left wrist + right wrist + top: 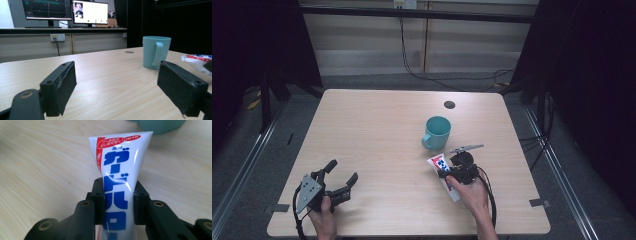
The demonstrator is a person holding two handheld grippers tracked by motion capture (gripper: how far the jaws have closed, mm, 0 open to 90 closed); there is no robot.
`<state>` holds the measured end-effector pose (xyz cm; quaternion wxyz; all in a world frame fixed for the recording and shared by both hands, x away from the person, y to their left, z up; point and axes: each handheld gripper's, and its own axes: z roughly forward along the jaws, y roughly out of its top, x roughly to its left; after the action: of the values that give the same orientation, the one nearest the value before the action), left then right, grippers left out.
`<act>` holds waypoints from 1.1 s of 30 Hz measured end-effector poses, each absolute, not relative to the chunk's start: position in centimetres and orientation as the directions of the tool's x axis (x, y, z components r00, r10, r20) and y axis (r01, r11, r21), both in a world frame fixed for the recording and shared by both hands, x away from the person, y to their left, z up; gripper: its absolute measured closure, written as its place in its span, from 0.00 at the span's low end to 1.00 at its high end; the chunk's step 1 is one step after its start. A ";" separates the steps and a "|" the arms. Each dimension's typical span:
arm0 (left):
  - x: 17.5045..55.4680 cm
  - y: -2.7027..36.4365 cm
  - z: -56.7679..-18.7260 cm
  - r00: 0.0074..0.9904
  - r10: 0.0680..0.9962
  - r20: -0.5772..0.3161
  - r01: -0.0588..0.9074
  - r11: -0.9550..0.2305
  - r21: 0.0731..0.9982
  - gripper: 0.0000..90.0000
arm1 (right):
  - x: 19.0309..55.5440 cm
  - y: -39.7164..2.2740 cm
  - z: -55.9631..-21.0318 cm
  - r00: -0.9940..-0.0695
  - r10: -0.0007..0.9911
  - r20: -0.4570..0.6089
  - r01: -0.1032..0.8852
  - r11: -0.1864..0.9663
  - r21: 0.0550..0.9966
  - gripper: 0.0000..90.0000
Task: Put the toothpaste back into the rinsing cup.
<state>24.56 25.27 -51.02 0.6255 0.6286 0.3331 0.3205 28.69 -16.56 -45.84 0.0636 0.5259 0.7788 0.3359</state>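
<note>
A white toothpaste tube (120, 167) with blue and red print lies on the table right of centre, also seen as the tube (439, 163) from above. My right gripper (118, 195) is shut on the tube's middle, both jaws pressed against its sides. A teal mug (436, 132) stands upright just beyond the tube, handle towards the front left. My left gripper (343, 176) rests at the front left of the table, held by a hand, jaws wide open with nothing between them. From the left gripper view the mug (155, 52) stands ahead to the right, and the tube (197, 61) lies at the right edge.
The light wooden table (377, 130) has a small dark round hole (449, 104) near its far edge. Cables run along the floor behind the table. Monitors (65, 10) stand on a counter beyond, seen from the left gripper.
</note>
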 end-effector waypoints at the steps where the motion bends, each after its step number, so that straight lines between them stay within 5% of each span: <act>1: 24.6 25.3 -51.0 0.573 0.820 -0.013 0.017 0.004 1.000 0.17 | 28.6 -16.6 -45.7 -0.448 0.855 0.261 0.767 0.217 0.604 0.76; 33: 24.6 25.3 -51.0 0.573 0.820 -0.013 0.018 0.004 1.000 0.17 | 26.9 -18.3 -42.1 -0.522 0.822 0.227 0.500 0.079 0.862 0.76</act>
<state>24.56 25.27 -51.02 0.6253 0.6288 0.3329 0.3207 26.92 -18.32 -42.07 0.1619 0.4614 0.7165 0.4976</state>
